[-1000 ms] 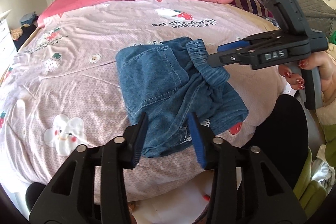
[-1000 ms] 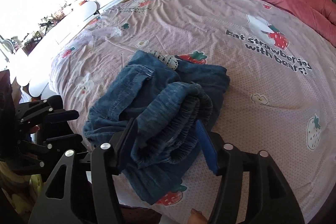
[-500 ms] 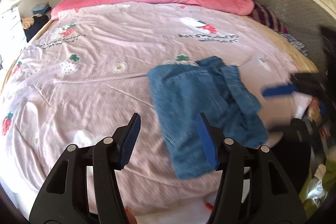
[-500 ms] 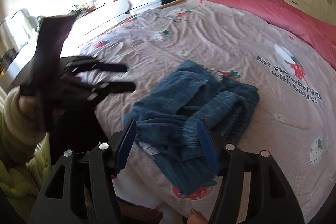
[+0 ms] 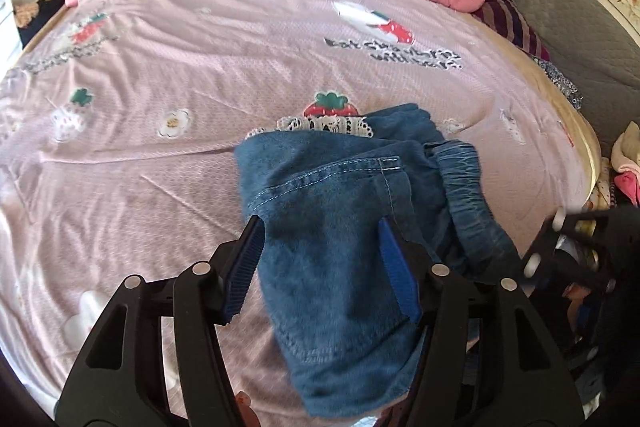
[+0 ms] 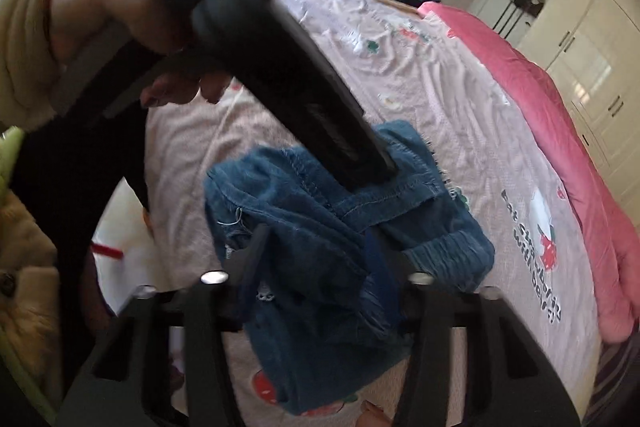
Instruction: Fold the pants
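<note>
- Both of my grippers have swung in over the pants (image 5: 340,227) since a moment ago, when they hung back off the bed edge, and my left gripper (image 5: 320,259) now straddles the denim bundle
- Pants sit in a loose, partly folded heap near the close edge of the bed (image 5: 200,67), elastic waistband (image 5: 460,167) bunched on the right side
- Left fingers (image 5: 244,259) stand spread wide, cloth between them but nothing pinched
- Right gripper (image 6: 312,267) also gapes, its fingers either side of a thick ridge of denim, not clamped
- Risk, as I judge it: the heap hangs close to the mattress edge, so a careless tug could drag it off
- Another risk: closing on several layers at once would spoil the fold
- Left hand (image 6: 132,11) reaches across in the right wrist view, tool angled down onto the far part of the pants, so my two tools could collide
</note>
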Tool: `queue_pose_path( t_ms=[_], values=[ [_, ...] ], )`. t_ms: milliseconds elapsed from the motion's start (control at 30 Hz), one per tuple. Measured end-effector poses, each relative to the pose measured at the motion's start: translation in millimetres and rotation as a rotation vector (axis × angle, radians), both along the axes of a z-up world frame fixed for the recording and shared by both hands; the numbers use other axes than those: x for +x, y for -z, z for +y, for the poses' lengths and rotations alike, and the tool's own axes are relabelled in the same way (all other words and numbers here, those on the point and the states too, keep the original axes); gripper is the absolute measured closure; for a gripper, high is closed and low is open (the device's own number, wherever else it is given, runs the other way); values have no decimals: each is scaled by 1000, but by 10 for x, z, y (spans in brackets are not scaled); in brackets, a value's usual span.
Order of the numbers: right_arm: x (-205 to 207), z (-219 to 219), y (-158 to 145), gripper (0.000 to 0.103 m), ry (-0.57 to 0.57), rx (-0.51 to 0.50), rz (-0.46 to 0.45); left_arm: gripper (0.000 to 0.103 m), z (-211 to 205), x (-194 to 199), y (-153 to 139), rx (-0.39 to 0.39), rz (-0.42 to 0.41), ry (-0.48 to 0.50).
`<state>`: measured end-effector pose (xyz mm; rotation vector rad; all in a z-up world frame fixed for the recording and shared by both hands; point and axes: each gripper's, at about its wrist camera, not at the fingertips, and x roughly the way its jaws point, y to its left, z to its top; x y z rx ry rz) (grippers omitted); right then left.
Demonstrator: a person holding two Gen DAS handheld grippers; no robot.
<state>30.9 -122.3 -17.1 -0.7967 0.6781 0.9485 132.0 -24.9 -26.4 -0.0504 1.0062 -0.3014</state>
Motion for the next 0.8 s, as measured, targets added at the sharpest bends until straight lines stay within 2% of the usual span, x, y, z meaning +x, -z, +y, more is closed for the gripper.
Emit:
queue_pose_path(
  t_ms=[100,233,533,800],
  values=[
    [-4,-38,39,82,-21,14,11,52,-20,54,95,14,18,-3],
    [11,-196,-3,93,-25,79,76,51,-55,86,145,38,11,1],
    [-100,-406,51,96,-34,116,125,50,-72,101,169,45,1,1],
    [-159,-484,196,96,27,144,165,50,-92,84,189,47,-11,8]
  ],
)
